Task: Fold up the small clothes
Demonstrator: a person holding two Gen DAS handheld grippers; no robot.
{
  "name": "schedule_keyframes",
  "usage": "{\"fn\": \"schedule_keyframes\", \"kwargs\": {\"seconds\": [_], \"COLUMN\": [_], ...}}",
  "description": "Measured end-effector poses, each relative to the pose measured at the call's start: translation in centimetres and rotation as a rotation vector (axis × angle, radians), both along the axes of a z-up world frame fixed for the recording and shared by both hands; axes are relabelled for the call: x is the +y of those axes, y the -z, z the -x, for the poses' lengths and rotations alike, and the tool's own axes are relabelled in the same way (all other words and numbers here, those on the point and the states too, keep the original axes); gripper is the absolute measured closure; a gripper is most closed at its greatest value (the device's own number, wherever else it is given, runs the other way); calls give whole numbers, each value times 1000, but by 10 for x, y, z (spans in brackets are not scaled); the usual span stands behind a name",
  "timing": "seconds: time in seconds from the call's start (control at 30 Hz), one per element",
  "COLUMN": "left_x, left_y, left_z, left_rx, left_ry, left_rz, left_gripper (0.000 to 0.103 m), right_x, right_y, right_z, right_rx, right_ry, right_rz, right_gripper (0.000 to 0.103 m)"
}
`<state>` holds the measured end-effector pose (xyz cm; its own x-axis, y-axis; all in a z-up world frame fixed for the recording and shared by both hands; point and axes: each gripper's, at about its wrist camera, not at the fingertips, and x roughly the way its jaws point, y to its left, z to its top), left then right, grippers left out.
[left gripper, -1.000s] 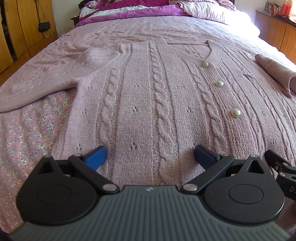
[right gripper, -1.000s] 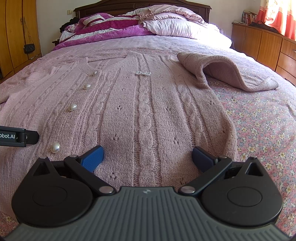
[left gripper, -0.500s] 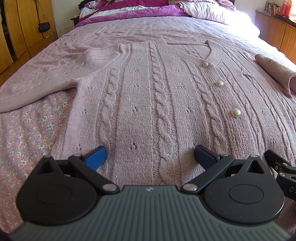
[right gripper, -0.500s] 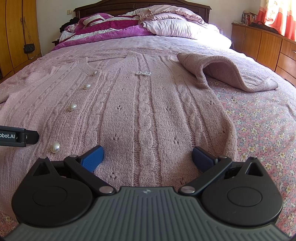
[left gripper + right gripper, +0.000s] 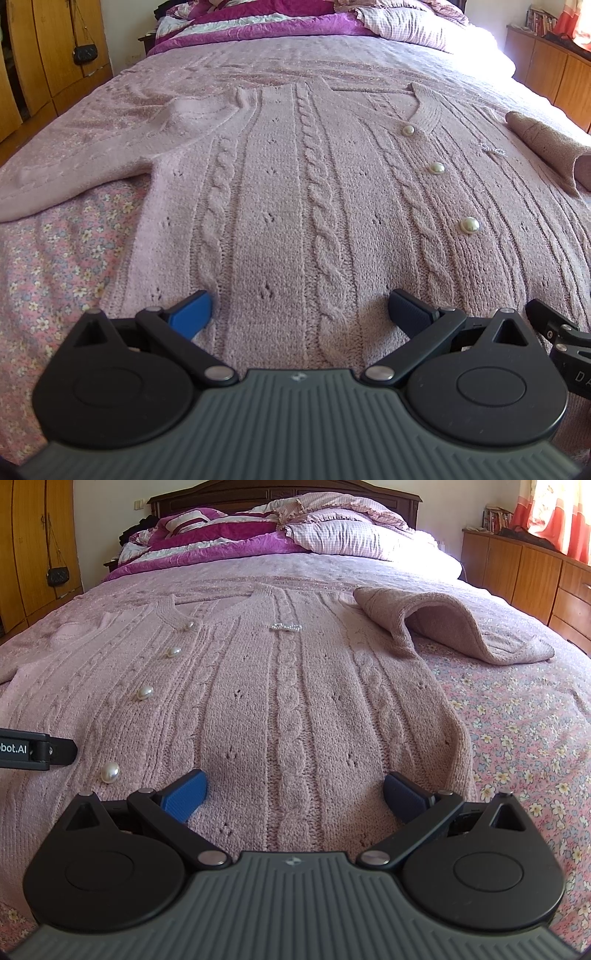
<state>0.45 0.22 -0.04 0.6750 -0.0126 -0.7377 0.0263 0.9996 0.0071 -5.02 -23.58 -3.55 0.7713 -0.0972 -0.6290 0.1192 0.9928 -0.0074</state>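
A pink cable-knit cardigan (image 5: 295, 192) (image 5: 295, 686) with pearl buttons (image 5: 469, 224) lies flat, front up, on the bed. Its left sleeve (image 5: 103, 162) stretches out to the left. The right sleeve (image 5: 443, 627) lies bunched and folded on the right. My left gripper (image 5: 300, 312) hovers open over the hem on the cardigan's left half, with nothing between its blue fingers (image 5: 190, 313). My right gripper (image 5: 295, 790) is open over the hem on the right half, near the side seam, also holding nothing. Each gripper's tip shows at the edge of the other view.
A floral pink bedsheet (image 5: 524, 738) (image 5: 48, 258) covers the bed on both sides of the cardigan. Pillows and a purple quilt (image 5: 258, 535) are piled at the headboard. A wooden wardrobe (image 5: 44, 55) stands left, with low wooden cabinets (image 5: 535, 579) right.
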Motion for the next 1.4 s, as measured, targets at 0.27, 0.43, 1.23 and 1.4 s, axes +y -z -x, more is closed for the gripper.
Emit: {"fn": "schedule_keyframes", "kwargs": {"seconds": [0.27,0.43,1.23,1.4], "left_x": [0,0,-12,-13], "left_y": [-2,0,-14,-9], "left_z": [-3,1,-17,-21], "left_rx": [20,-1,31,37], "left_ry": [2,12,-6,-32], "left_rz": [1,-2,0,-3], "left_gripper": [0,0,0,0], "right_x": [-11,-37,-297,-349], "right_y": [-6,-20,-43,-30], "right_z": [1,0,-87,-111], "right_rx": [14,18,-147,-192], "right_ry": [-27,-60,363,449], "right_rz": [-58,-188,-357,-438], "right_gripper": [0,0,0,0]}}
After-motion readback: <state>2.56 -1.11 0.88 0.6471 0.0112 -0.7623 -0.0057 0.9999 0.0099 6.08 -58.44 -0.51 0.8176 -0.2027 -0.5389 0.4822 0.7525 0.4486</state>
